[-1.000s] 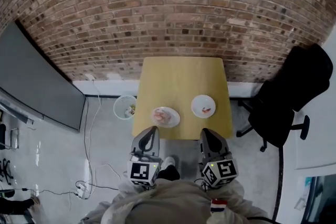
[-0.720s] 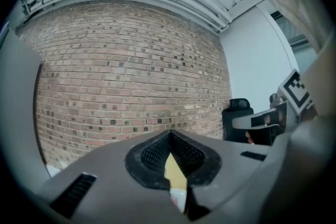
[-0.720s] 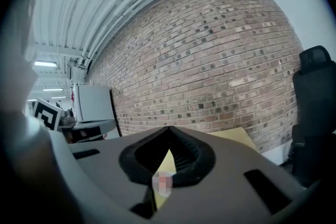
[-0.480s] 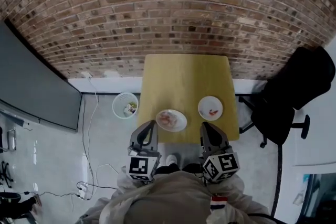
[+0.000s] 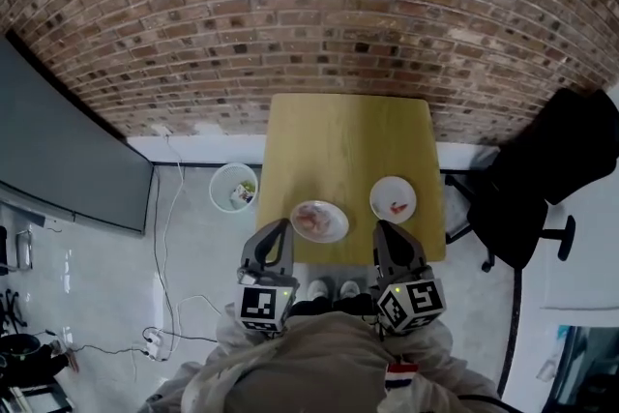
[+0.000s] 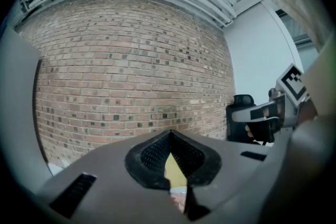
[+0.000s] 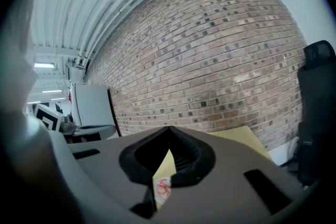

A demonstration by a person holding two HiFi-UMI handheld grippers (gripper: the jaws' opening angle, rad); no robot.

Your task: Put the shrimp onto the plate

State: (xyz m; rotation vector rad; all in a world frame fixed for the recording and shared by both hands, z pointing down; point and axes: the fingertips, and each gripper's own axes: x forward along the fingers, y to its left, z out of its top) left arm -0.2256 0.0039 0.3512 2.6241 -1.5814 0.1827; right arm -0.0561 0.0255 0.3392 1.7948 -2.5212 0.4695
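Observation:
Two white plates stand near the front edge of the yellow table (image 5: 348, 140). The left plate (image 5: 319, 221) holds several pink shrimp; the right plate (image 5: 394, 199) holds one shrimp. My left gripper (image 5: 280, 229) is held close to my body, shut and empty, its tips showing just left of the left plate. My right gripper (image 5: 386, 229) is also shut and empty, its tips showing just below the right plate. Through the left gripper's (image 6: 169, 134) gap I see a strip of table and a plate. Through the right gripper's (image 7: 169, 128) gap a shrimp plate (image 7: 163, 189) shows.
A white waste basket (image 5: 234, 188) stands on the floor left of the table. A black office chair (image 5: 542, 169) is at the right. A brick wall (image 5: 309, 14) runs behind the table, a grey panel (image 5: 68, 164) stands at the left, and cables (image 5: 160, 324) lie on the floor.
The head view has shifted, so the table and plates sit a little further right and lower. Both grippers stay shut and held in front of my body.

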